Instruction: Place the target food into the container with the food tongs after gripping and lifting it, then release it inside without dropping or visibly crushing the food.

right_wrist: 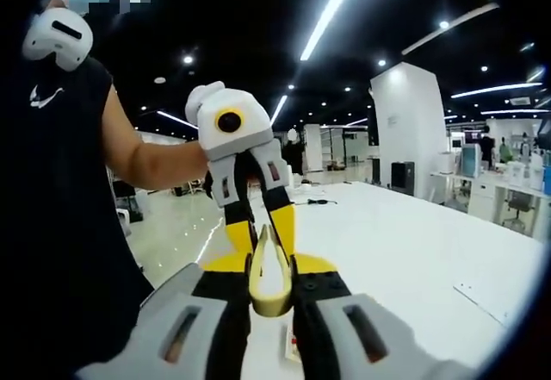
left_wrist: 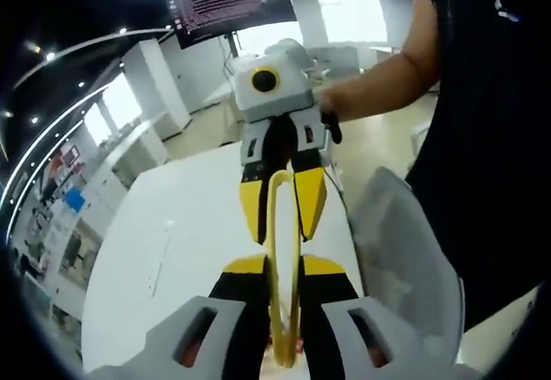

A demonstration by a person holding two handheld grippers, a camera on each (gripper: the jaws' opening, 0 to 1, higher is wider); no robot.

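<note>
Yellow food tongs (left_wrist: 285, 251) run lengthwise between my two grippers, which face each other above a white table (left_wrist: 189, 225). In the left gripper view my left gripper (left_wrist: 284, 268) is shut on the tongs' two arms. My right gripper (left_wrist: 282, 212) comes down from above, its yellow fingertips (left_wrist: 311, 201) closed around the rounded end. In the right gripper view that rounded end of the tongs (right_wrist: 270, 298) sits between the jaws of my right gripper (right_wrist: 271, 268), and my left gripper (right_wrist: 261, 225) pinches the narrow far end. A pale plastic container (left_wrist: 405, 259) stands to the right. Something small and reddish lies under the tongs; I cannot tell what.
A person in a dark sleeveless top (right_wrist: 60, 225) stands close beside the table, forearm (left_wrist: 379, 83) behind the right gripper. A flat strip (left_wrist: 159, 255) lies on the table at left. A monitor (left_wrist: 225, 5) hangs behind, and office desks (right_wrist: 508, 182) line the far side.
</note>
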